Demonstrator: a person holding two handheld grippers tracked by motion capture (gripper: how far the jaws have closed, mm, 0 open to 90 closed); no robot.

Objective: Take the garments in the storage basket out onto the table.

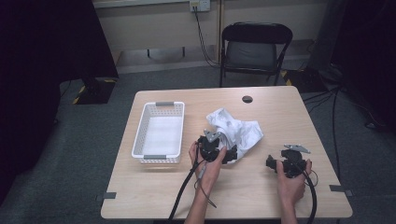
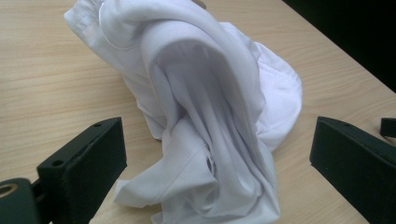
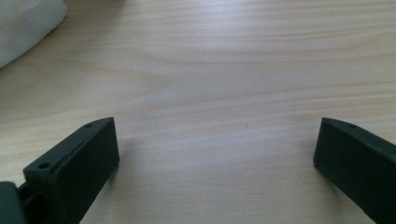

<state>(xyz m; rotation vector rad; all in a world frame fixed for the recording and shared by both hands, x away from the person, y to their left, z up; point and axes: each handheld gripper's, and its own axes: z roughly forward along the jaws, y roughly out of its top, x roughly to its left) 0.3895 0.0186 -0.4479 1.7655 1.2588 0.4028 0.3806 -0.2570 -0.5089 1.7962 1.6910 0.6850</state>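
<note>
A crumpled white cloth [image 1: 238, 130] lies heaped near the middle of the wooden table [image 1: 280, 116]. My left gripper [image 1: 223, 150] sits at the cloth's near-left edge. In the left gripper view its jaws stand wide open, with the bunched cloth [image 2: 210, 107] rising between them; no pad touches the fabric. My right gripper [image 1: 273, 162] rests to the right of the cloth, pointing left. Its jaws [image 3: 217, 130] are open over bare wood, and a corner of the cloth [image 3: 23, 28] shows at the top left of the right gripper view.
A white perforated basket [image 1: 159, 112] with nothing in it stands at the table's left. A round cable hole [image 1: 247, 99] sits near the far edge. A black folding chair [image 1: 254, 46] stands behind the table. Black cables trail off the near edge.
</note>
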